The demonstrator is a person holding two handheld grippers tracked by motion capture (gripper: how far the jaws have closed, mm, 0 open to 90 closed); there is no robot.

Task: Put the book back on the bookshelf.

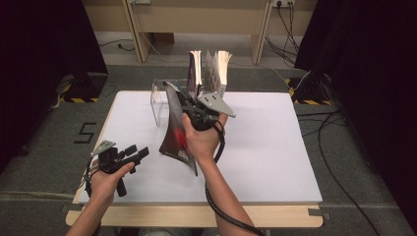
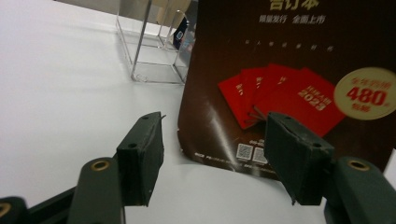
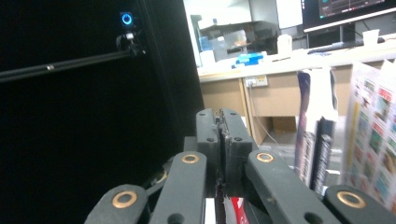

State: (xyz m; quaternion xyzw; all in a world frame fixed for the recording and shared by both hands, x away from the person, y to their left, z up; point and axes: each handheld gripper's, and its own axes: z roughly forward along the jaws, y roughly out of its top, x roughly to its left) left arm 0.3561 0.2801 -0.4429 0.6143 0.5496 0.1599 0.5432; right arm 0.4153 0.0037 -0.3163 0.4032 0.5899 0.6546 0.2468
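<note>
White tabletop (image 1: 265,157) fills the middle of a dim room with black curtains at both sides, and a clear acrylic rack (image 1: 158,101) near its far edge holds a few upright books (image 1: 211,71). Gripped by the person's right hand, the right gripper (image 1: 189,105) has its jaws pressed together on the top edge of a dark brown magazine (image 1: 173,130), holding it tilted just in front of the rack with its lower edge at the table. At the near left corner the left gripper (image 1: 137,152) has its jaws spread with nothing between them, aimed at the magazine's cover with red booklets printed on it.
</note>
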